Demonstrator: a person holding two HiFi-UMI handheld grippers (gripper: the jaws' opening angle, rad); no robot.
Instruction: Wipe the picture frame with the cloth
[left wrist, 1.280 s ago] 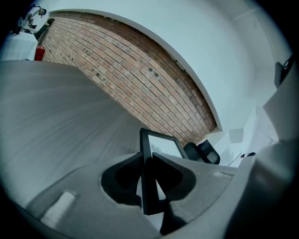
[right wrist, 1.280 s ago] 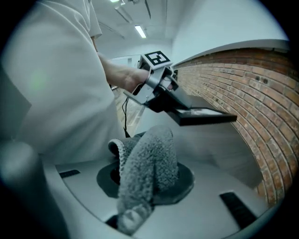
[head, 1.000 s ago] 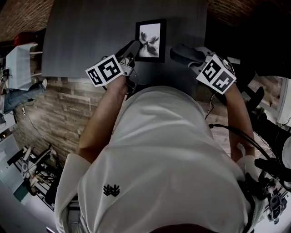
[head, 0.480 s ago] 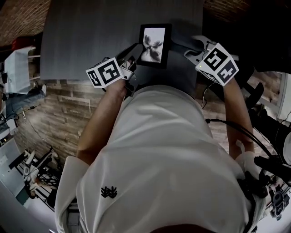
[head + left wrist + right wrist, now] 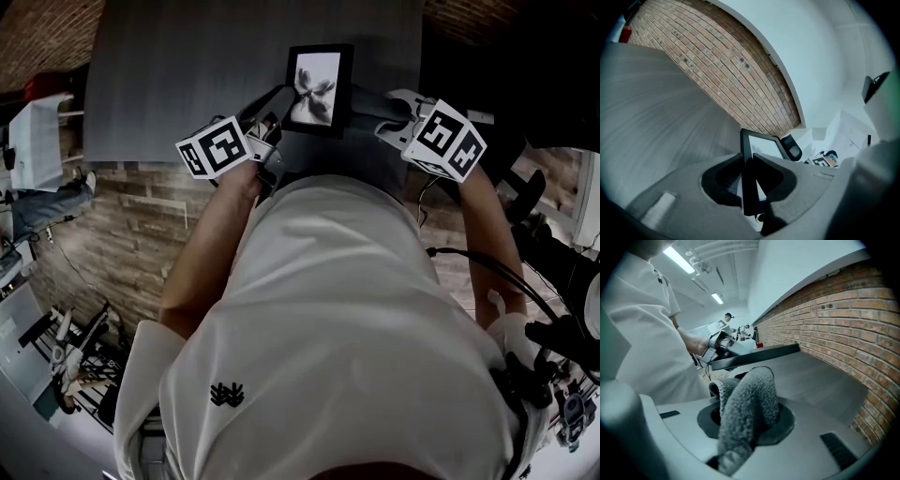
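since a second ago, the right gripper [image 5: 386, 105] has swung up and inward, bringing its cloth [image 5: 367, 101] to the right edge of the picture frame [image 5: 319, 89], which now sits a little higher and more tilted in the head view. the black picture frame, holding a pale flower print, is raised above the grey table [image 5: 187, 75], with the person's white shirt below it in the picture. the left gripper [image 5: 279, 101] is clenched on the frame's left edge; its own view shows that thin black edge [image 5: 746, 145] pinched between the jaws [image 5: 748, 176]. to the frame's right, the right gripper [image 5: 747, 416] grasps a bunched, fluffy grey cloth [image 5: 750, 394] that loops out past its jaws, with the frame [image 5: 754, 356] just beyond it. whether cloth and frame actually touch cannot be told. the likely risk: the frame is held by one edge only, so a firm push from the cloth could twist it in the jaws or lever it free onto the table. the loosely folded cloth could also drag out of its grip. no container shows near the frame.
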